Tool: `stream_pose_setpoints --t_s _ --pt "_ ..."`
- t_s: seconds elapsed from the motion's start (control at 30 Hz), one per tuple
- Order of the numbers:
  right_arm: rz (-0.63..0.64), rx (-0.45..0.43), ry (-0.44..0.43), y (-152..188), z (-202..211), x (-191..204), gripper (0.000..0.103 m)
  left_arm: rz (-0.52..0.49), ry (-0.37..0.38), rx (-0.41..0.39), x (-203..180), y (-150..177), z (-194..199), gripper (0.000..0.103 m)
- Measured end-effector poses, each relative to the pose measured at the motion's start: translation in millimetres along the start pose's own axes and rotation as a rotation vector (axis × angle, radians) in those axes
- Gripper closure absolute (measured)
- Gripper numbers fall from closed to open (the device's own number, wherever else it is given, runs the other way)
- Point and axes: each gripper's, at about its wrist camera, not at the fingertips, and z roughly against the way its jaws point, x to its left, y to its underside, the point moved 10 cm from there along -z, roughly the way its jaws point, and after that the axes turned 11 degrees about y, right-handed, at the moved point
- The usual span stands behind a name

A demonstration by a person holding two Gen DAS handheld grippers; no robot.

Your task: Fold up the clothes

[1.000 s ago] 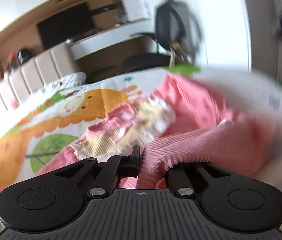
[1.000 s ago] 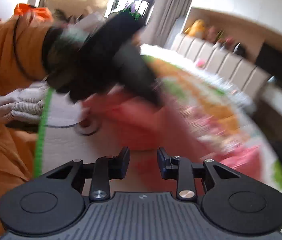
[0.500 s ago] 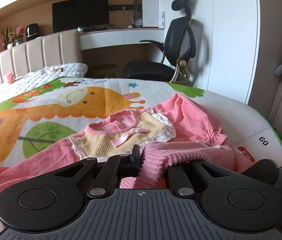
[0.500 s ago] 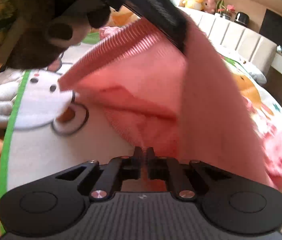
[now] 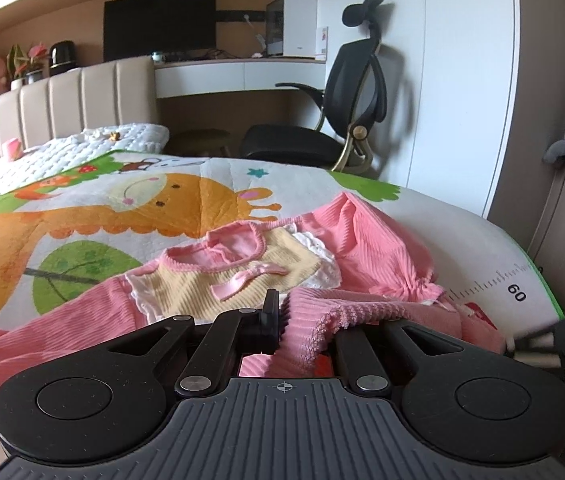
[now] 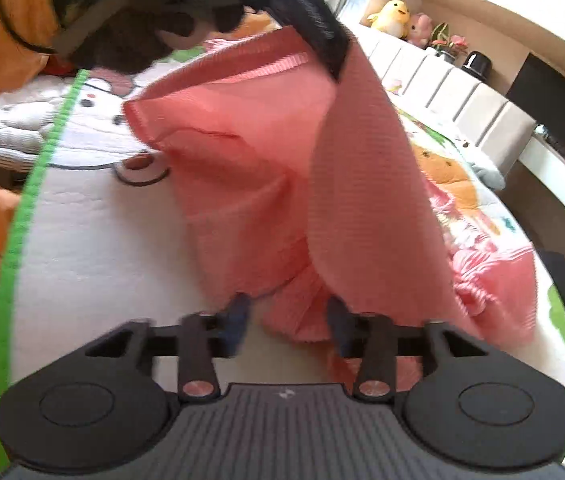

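Left wrist view: low over bed, facing headboard and desk. Right wrist view: close, looking across same bed; both share pink garment.

Bright daylight, fisheye warp, motion blur

The pink top covers the right finger of the left gripper, so only the left finger shows. The right gripper looks blurry, and so does the black-gloved hand at the top. The orange sleeve is cut off by the left edge. The blanket is partly hidden under the top.
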Motion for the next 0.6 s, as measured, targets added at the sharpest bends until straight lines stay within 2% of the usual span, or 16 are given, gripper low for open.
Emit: stream_pose_setpoints --t_s 0.1,0.17,0.2,0.23,0.27,0.37,0.43,0.5,0.6 --pt "-0.060 0.017 -0.011 -2.6 -9.5 -9.0 0.043 0.007 -0.003 0.003 1.1 2.4 1.0 0.093" --pt "-0.123 0.034 -0.044 -2.1 -11.5 -12.9 0.056 0.013 0.000 0.002 1.5 3.4 2.1 0.093" --pt "-0.160 0.044 -0.064 -1.5 -11.5 -14.6 0.065 0.014 0.002 0.002 1.1 3.6 2.5 0.093" --pt "-0.196 0.053 -0.084 -1.0 -11.4 -16.4 0.085 0.014 0.003 0.002 0.7 3.8 2.9 0.093" --pt "-0.225 0.056 -0.091 -1.4 -10.1 -18.8 0.100 0.014 0.003 0.001 0.3 3.7 3.3 0.093" --pt "-0.263 0.016 -0.041 -9.9 4.0 -28.5 0.100 0.013 0.005 -0.001 -0.9 3.0 4.8 0.093" --pt "-0.256 -0.037 -0.054 -25.7 21.7 -25.1 0.100 0.013 0.007 -0.004 -2.0 2.2 5.6 0.093" --pt "-0.187 -0.068 -0.067 -35.1 35.4 -13.0 0.100 0.013 0.011 -0.007 -3.4 1.0 6.5 0.093" --pt "-0.064 -0.054 -0.123 -31.1 44.5 19.7 0.098 0.010 0.015 -0.009 -5.9 2.3 10.1 0.093"
